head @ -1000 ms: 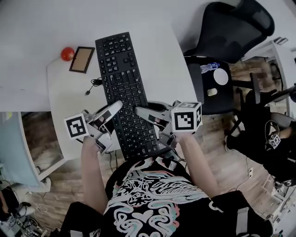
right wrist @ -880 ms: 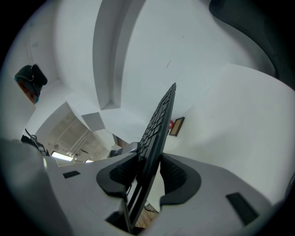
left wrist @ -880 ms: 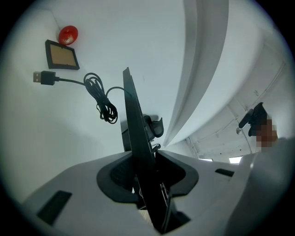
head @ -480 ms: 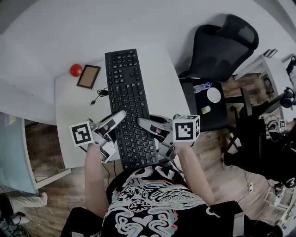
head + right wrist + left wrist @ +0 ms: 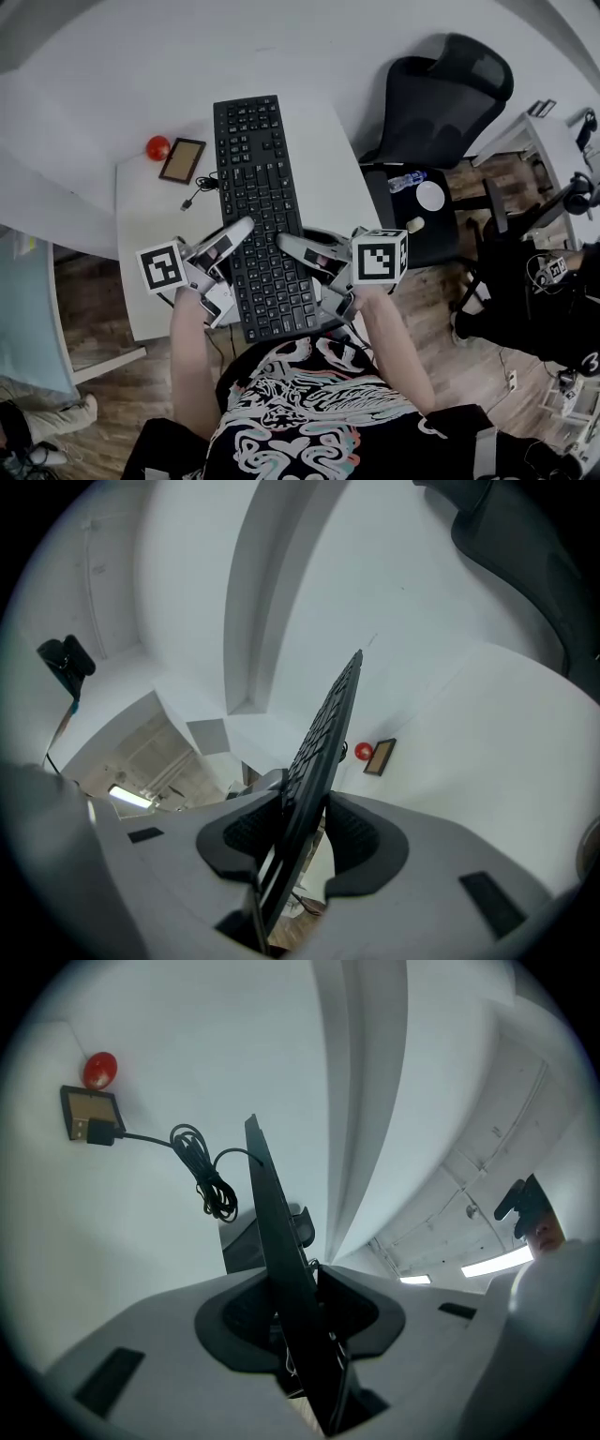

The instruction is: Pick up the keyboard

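Observation:
The black keyboard is held off the white desk, its long axis pointing away from me. My left gripper clamps its left long edge near the end closest to me. On the opposite edge my right gripper does the same. In the left gripper view the keyboard shows edge-on between the jaws of the left gripper, pads pressed on it. The right gripper view has the keyboard edge-on too, in the right gripper. The keyboard's cable hangs coiled below it.
A red ball and a small framed panel lie at the desk's far left corner. A black office chair stands to the right, with a dark stool carrying a bottle and a cup beside it. Wooden floor surrounds the desk.
The head view has shifted, so the desk sits lower right in the picture. Both grippers keep their hold on the keyboard's edges and have hardly moved against it.

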`<state>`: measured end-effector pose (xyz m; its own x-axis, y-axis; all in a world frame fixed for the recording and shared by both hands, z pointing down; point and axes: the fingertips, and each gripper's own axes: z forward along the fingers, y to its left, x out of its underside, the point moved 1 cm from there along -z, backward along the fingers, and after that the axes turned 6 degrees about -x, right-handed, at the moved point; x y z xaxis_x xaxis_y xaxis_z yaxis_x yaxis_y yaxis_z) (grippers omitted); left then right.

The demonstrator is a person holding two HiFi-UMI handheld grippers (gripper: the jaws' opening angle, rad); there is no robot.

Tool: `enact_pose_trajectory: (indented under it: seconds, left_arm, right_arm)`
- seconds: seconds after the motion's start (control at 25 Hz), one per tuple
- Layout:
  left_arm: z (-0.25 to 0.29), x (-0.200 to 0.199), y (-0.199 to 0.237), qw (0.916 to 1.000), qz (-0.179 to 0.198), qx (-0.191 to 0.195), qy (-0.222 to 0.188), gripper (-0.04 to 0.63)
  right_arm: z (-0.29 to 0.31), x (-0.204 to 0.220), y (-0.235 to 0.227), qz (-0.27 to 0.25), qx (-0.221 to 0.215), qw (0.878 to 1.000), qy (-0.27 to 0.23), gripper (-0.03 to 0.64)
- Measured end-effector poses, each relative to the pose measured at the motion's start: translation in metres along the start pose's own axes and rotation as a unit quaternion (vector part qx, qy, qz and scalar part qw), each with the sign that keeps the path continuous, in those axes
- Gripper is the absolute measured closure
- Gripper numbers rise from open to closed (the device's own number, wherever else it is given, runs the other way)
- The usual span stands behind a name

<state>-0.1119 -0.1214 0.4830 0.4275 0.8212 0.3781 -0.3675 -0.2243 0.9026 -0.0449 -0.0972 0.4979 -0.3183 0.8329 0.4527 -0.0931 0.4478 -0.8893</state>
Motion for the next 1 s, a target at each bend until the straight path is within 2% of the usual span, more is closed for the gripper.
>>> enact_pose_trajectory:
  seconds: [0.24,1.0]
  left_arm:
    - [0.0008,-0.0005,-0.0003,0.9999,0.01,-0.005,0.006,0.467]
    - [0.0021,0.0018,0.0013,0.9999,-0.003,-0.008,0.01,0.465]
  right_arm:
    - [0.0006,0.0018,-0.0009,0.013,-0.003,1.0,-0.007,0.449]
    - [-0.0003,0.0016,-0.0003,0.022,-0.002,1.0,-0.006,0.451]
